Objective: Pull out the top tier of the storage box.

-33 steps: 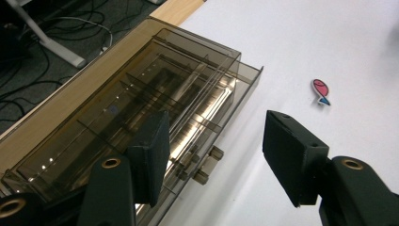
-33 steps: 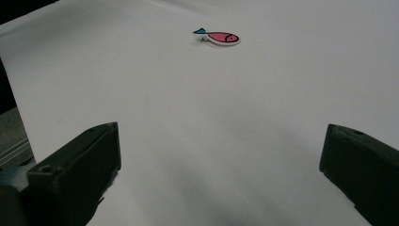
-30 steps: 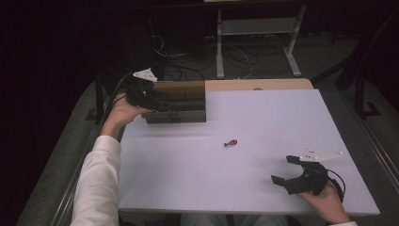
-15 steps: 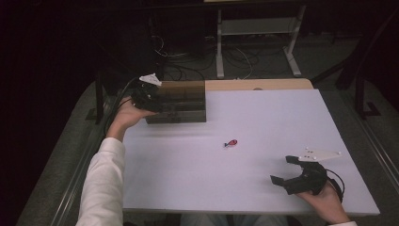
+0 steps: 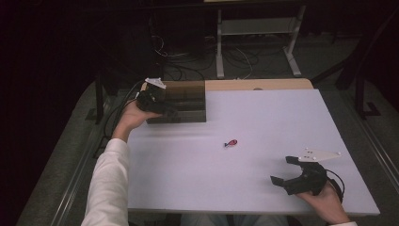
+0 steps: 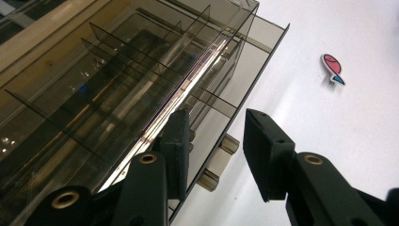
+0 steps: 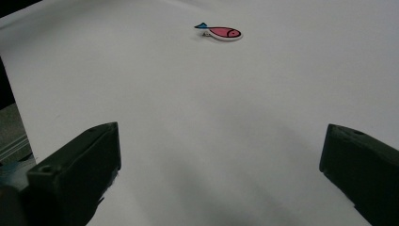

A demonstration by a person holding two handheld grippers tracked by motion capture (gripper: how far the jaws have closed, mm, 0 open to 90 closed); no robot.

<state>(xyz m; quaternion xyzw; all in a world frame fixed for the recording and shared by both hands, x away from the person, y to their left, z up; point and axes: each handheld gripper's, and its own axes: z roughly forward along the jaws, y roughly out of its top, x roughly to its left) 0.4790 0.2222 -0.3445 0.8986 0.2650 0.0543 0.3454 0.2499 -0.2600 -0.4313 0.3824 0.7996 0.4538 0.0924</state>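
A smoky see-through organiser box (image 5: 184,100) with dividers stands at the table's far left. My left gripper (image 5: 162,106) is at its left front corner. In the left gripper view the box (image 6: 117,94) has its dark front panel between the jaws of my left gripper (image 6: 219,123), one jaw over the compartments and one outside. The jaws have just been closing; a gap still shows beside the outer pad. A small pink fish-shaped piece with a blue tail (image 5: 230,142) (image 6: 332,67) (image 7: 223,32) lies mid-table. My right gripper (image 5: 281,169) (image 7: 221,141) rests open at the near right, with nothing in it.
The white table top (image 5: 263,117) is bare between box, fish and right gripper. A wooden strip (image 5: 263,84) runs along its far edge. Beyond lie cables and a white metal frame (image 5: 256,28) on the dark floor.
My left gripper has come down against the box's left front corner and its jaws stand narrower. The right gripper and the fish have not moved.
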